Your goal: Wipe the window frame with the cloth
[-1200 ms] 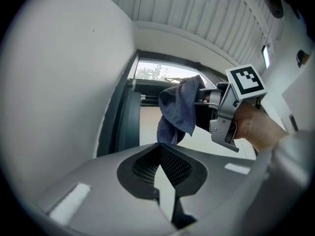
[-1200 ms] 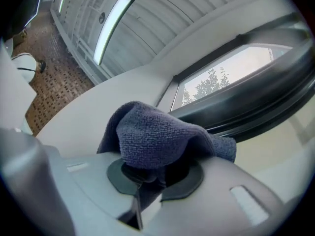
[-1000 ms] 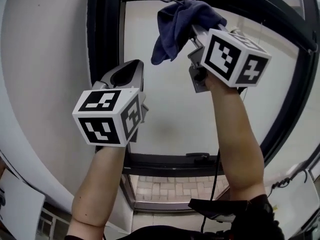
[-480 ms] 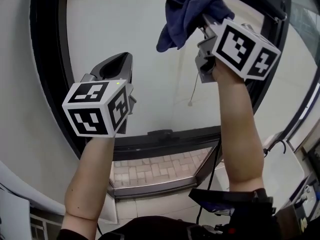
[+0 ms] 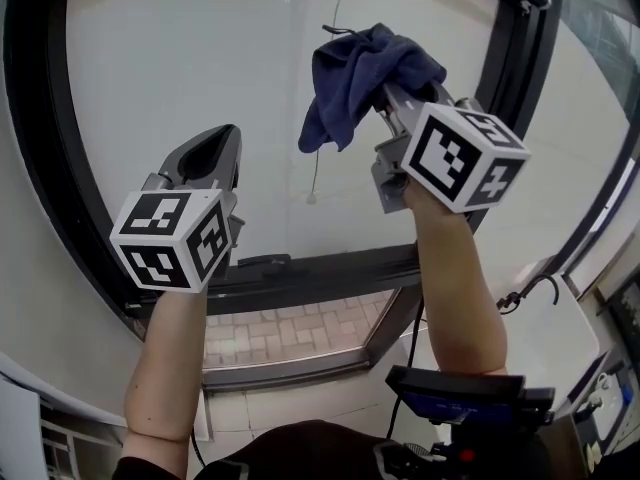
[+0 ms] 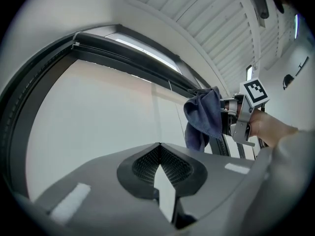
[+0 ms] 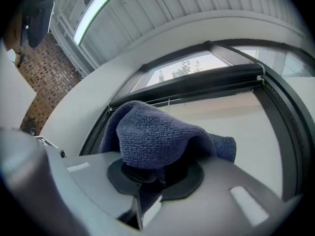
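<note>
1. Holding a dark blue terry cloth [image 5: 360, 63], the right gripper [image 5: 388, 93] has its jaws clamped on it. The cloth is bunched over the jaw tips, with one corner hanging free.
2. Cloth position: raised in front of the pale pane, near the black window frame [image 5: 518, 68] at its right upright. No contact shows.
3. Left gripper [image 5: 215, 150]: jaws closed tip to tip, nothing between them, held lower left before the pane.
4. Progress, as judged: no wiping stroke is under way. Wiped and unwiped stretches cannot be told apart, so the frame appears wholly left to do.
5. Writing: none legible. The marker cubes [image 5: 460, 158] bear only black-and-white square patterns.
</note>
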Demonstrator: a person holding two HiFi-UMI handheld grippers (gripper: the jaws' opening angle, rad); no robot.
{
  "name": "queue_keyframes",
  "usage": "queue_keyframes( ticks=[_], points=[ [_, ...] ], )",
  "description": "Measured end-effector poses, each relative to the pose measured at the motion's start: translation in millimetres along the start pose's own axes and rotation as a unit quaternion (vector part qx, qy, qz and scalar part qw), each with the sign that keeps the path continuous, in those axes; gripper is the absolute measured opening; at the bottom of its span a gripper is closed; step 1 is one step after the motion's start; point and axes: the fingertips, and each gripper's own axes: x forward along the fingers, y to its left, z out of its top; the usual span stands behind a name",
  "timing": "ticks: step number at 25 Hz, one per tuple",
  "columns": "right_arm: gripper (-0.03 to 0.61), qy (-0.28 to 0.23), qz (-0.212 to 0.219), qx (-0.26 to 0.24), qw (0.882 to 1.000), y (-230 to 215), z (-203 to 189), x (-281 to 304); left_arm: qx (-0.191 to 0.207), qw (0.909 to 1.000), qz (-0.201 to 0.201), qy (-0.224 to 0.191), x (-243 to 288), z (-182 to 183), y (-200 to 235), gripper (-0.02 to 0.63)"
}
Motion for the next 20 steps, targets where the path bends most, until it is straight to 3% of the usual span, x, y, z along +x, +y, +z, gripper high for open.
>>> queue_keyframes(
  ticks=[13, 20],
  points=[
    [0.048, 0.066, -0.014, 0.048, 0.997, -21.4, -105.8, -68.9, -0.001, 0.9985, -0.029, 0.047, -25.4, -71.2, -56.2, -0.006],
    [0.048, 0.113, -0.002, 0.021, 0.993, 6.5, -170.0, -106.5, 0.003, 0.9950, -0.067, 0.074, -50.1, -127.6, -78.3, -0.006]
  ],
)
